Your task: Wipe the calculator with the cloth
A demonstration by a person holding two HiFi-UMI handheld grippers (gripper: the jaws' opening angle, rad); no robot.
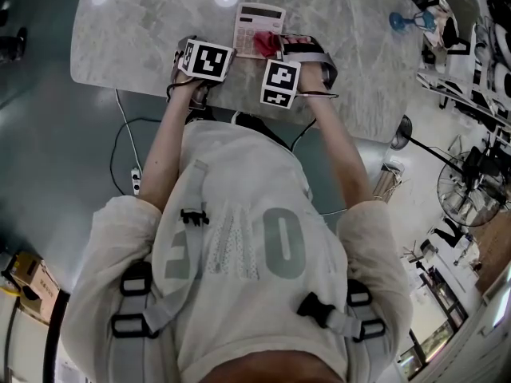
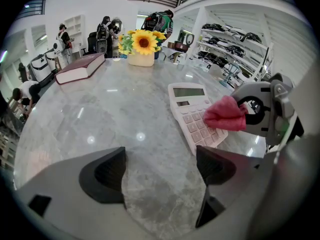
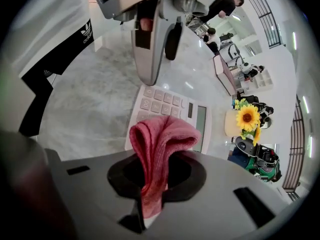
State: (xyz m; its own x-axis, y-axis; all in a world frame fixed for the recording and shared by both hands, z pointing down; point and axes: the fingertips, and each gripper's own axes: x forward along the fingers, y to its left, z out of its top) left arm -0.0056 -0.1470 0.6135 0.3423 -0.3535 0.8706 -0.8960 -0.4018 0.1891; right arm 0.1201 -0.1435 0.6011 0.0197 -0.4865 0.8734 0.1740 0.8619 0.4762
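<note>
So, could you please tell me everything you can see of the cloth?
The cloth is pinkish-red, soft-looking fabric, bunched into a folded loop. The right gripper holds it, tongs shut on its lower end. Its free fold appears to rest on the keys of the calculator, which lies on the marble table.

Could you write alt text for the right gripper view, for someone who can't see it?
The right claw grips a bunched pink-red cloth over a pale pink plastic calculator on a grey marble table. The open left claw hangs beyond it.
</note>
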